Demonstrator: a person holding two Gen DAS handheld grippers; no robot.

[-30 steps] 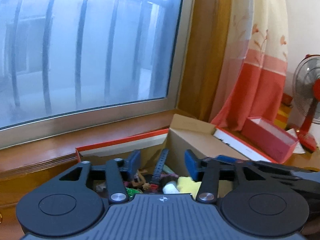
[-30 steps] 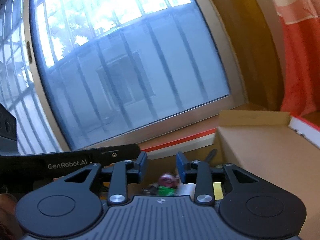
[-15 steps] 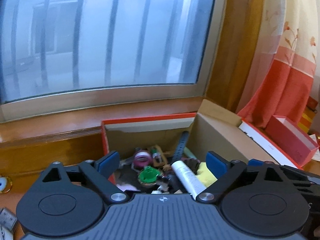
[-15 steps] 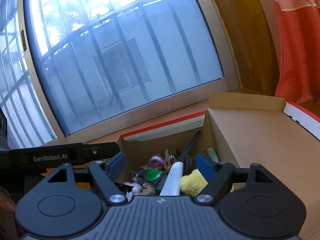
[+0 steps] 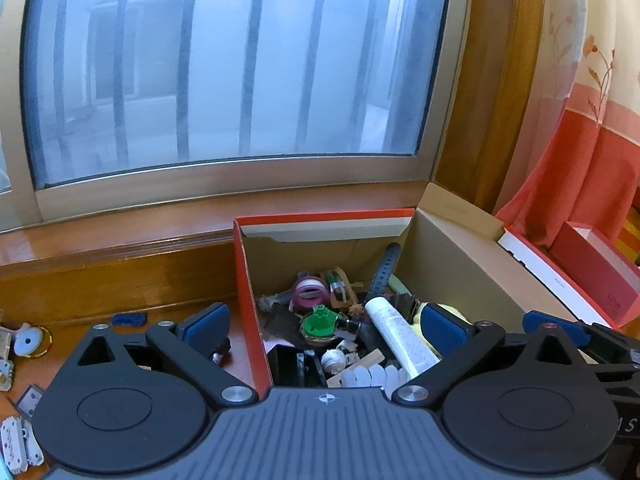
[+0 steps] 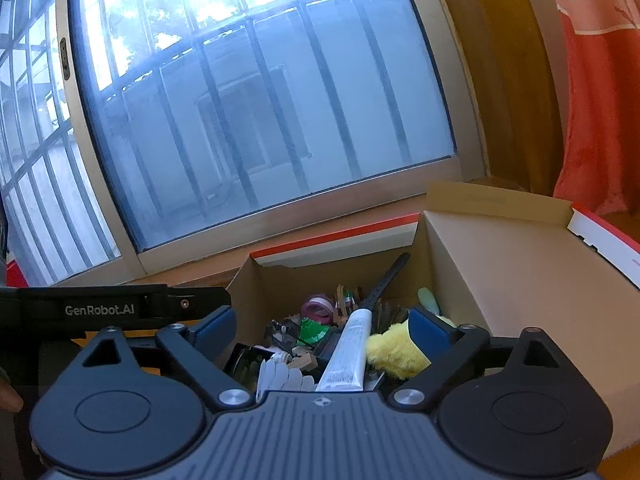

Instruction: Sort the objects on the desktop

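An open orange cardboard box [image 5: 248, 264] [image 6: 500, 264] stands by the window sill. It holds many small things: a white tube [image 5: 400, 338] [image 6: 350, 350], a green cap [image 5: 319, 320], a pink tape roll [image 5: 309, 292] [image 6: 318, 307], a black strap [image 5: 382, 274] [image 6: 384, 282] and a yellow fluffy thing [image 6: 394, 352]. My left gripper [image 5: 324, 330] is open and empty above the box's left part. My right gripper [image 6: 324, 326] is open and empty above the box. The left gripper's body [image 6: 100, 310] shows at the left of the right wrist view.
Small items lie on the wooden desk left of the box: a blue piece [image 5: 128, 319], a round spool [image 5: 30, 340], white blocks [image 5: 16, 444]. A red box [image 5: 600, 268] and a white-edged lid [image 5: 540, 264] sit right of the box, before an orange curtain [image 5: 580, 184].
Both grippers have opened wide from nearly closed. Both views have pulled back and tilted down, so more of the box's contents and the desk at left show.
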